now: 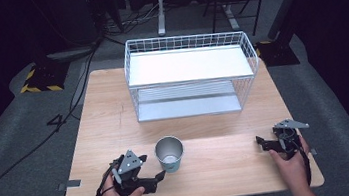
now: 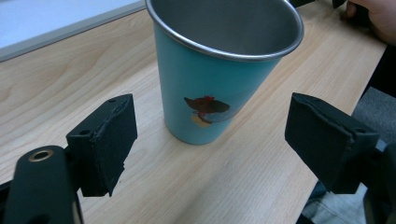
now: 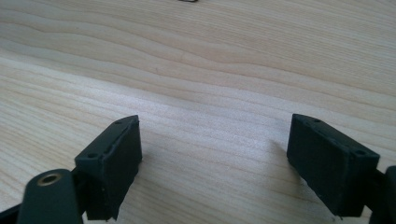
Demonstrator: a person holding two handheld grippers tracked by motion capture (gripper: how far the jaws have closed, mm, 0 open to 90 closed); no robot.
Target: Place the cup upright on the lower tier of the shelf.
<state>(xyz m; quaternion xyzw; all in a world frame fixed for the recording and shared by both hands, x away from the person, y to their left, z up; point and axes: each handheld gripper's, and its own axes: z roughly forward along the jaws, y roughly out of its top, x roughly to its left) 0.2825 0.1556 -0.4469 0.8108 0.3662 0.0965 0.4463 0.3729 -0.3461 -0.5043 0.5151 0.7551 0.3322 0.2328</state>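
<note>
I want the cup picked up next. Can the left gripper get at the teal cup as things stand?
Probably yes. The left gripper has its jaws wide open and aimed at the upright teal cup, with bare wooden table between them and nothing in the way.

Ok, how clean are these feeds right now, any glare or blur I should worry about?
High view: the wire rack's top shelf is blown out white, the surroundings very dark. Left gripper view: the cup is sharp, with its print readable. Right gripper view: the table's wood grain is crisp near the open jaws and softens farther off.
</note>
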